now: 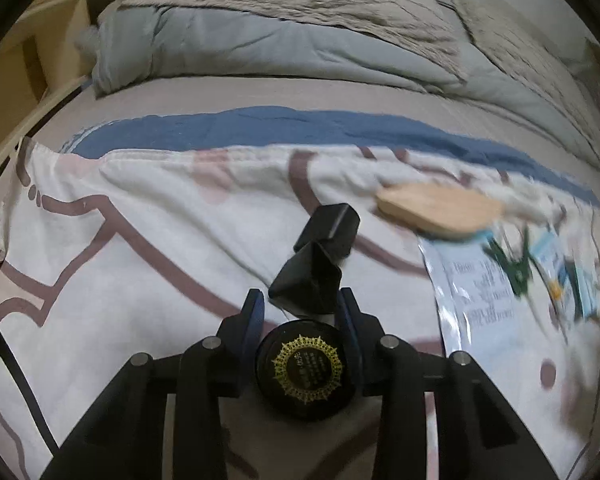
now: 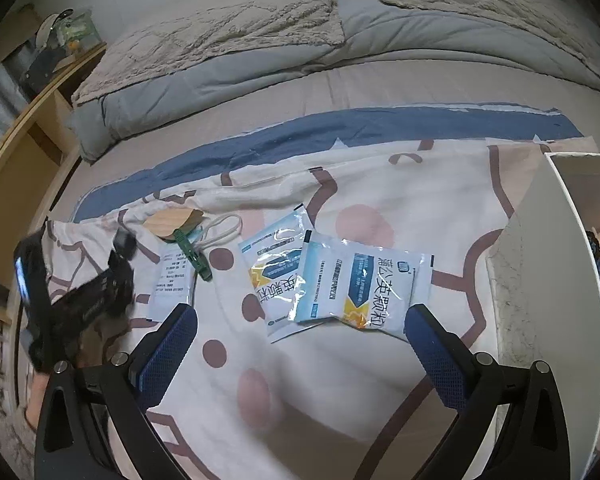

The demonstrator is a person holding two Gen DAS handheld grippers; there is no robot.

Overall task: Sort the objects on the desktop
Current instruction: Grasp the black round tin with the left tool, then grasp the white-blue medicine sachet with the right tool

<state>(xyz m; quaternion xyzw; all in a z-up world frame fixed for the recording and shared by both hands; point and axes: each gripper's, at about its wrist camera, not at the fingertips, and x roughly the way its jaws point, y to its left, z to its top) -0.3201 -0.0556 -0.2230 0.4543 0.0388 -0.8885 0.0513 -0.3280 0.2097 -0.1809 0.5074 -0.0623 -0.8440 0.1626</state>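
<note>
two grippers are seen over a patterned sheet (image 2: 380, 200). the left gripper (image 1: 300, 312) is clamped on a round black jar (image 1: 305, 368) with a gold label, held nearest the camera. the right gripper (image 2: 300, 328) is held wide apart, nothing between its fingers. beyond it two medicine sachets (image 2: 364, 284), overlapping, are laid on the sheet; farther left a green clip (image 2: 192, 256) and wooden piece (image 2: 172, 222) are seen.

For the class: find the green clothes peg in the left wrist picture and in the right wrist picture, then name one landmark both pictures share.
Left wrist view: the green clothes peg is blurred at the right, lying on a white sachet, below-right of the wooden piece.
Right wrist view: the peg is left of centre, just below the wooden piece, beside the same sachet.
Shared landmark: the wooden piece next to the peg.
</note>
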